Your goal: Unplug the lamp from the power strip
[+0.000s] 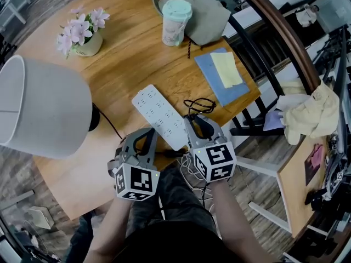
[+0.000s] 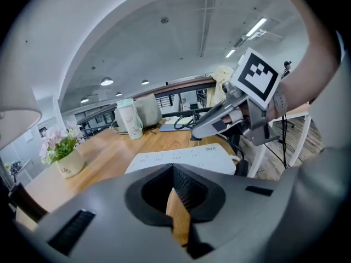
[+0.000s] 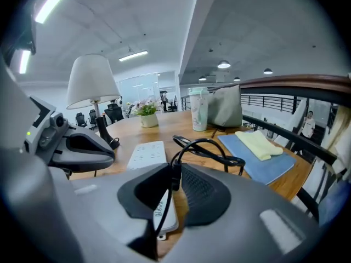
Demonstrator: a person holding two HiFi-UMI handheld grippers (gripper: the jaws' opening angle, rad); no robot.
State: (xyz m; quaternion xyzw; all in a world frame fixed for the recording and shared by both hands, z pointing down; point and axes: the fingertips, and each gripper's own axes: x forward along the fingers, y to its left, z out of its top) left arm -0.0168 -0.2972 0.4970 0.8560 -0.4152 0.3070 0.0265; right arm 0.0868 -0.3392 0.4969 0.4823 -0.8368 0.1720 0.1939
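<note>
The white power strip (image 1: 160,116) lies slantwise on the round wooden table (image 1: 131,53), just ahead of both grippers. The lamp (image 1: 41,108) with its white shade stands at the left, and its black cord (image 1: 112,126) runs toward the strip's near end. My right gripper (image 1: 193,119) is at the strip's right side, shut on a black cord (image 3: 205,149) that loops up from its tips and coils on the table (image 1: 200,104). My left gripper (image 1: 149,131) hovers by the strip's near left edge, shut with nothing held (image 2: 173,169). The plug itself I cannot make out.
A pot of pink flowers (image 1: 85,34) stands at the far left. A mint cup (image 1: 176,22) and a grey bag (image 1: 205,12) are at the far side. A blue folder with a yellow cloth (image 1: 227,75) lies at the right, by the table's edge and a dark chair (image 1: 258,119).
</note>
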